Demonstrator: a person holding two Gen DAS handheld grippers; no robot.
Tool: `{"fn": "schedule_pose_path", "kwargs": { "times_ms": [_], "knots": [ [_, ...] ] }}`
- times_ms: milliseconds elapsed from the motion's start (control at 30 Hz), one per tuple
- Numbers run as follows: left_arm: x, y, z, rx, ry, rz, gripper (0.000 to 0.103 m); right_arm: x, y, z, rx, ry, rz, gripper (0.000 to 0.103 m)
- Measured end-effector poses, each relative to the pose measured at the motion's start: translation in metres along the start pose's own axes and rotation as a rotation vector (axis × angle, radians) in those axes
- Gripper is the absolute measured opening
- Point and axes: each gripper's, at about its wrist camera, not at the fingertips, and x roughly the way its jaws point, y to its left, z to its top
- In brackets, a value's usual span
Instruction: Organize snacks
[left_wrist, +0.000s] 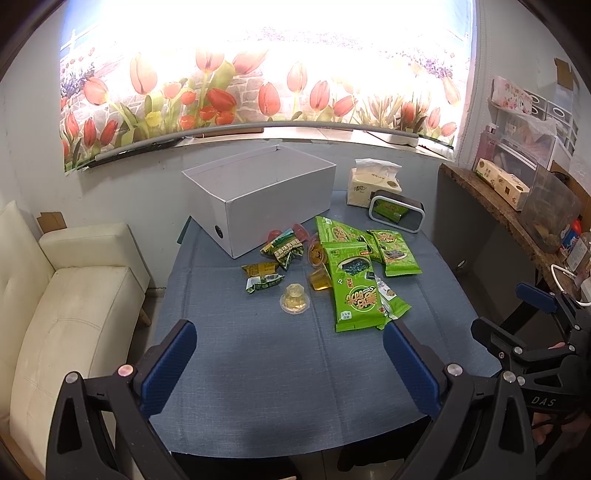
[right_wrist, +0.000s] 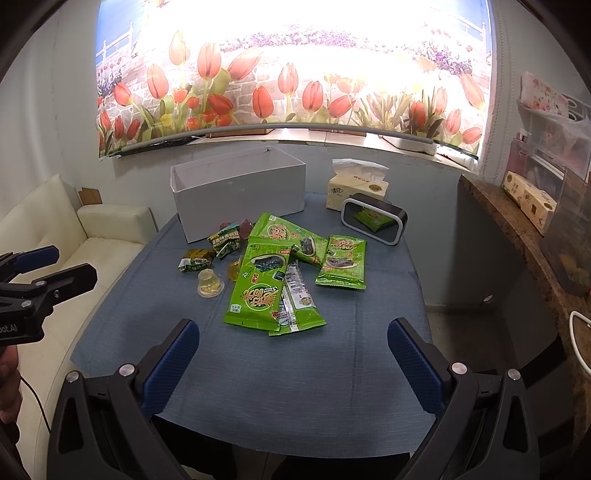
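Several green seaweed snack packs (left_wrist: 354, 291) (right_wrist: 258, 291) lie in a loose heap mid-table, beside small green and yellow wrapped snacks (left_wrist: 264, 277) (right_wrist: 197, 260) and clear jelly cups (left_wrist: 294, 299) (right_wrist: 210, 284). An open white box (left_wrist: 258, 199) (right_wrist: 236, 192) stands behind them at the back left. My left gripper (left_wrist: 291, 365) hovers open over the near table edge, nothing between its blue pads. My right gripper (right_wrist: 291, 362) is likewise open and empty, short of the heap. Each gripper shows at the side of the other's view.
The table has a blue cloth (left_wrist: 295, 369) (right_wrist: 295, 369). A tissue pack (left_wrist: 375, 181) (right_wrist: 356, 186) and a small black clock (left_wrist: 397, 210) (right_wrist: 373, 218) stand at the back right. A cream sofa (left_wrist: 66, 295) lies left, a cluttered wooden shelf (left_wrist: 509, 206) right.
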Motion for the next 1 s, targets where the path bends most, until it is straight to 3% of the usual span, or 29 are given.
{"fn": "schedule_pose_path", "kwargs": {
  "times_ms": [333,833,1000],
  "knots": [
    [0.001,0.002,-0.001,-0.005,-0.008,-0.003,0.103,0.018,0.002,0.005,0.001,0.014,0.025,0.103],
    [-0.009,0.016,-0.005,-0.033,-0.023,0.016,0.103,0.179,0.017,0.038,0.067,0.159,0.079,0.103],
    [-0.011,0.021,-0.007,-0.043,-0.026,0.027,0.103,0.22,0.032,0.042,0.003,0.21,0.009,0.103]
  ]
}}
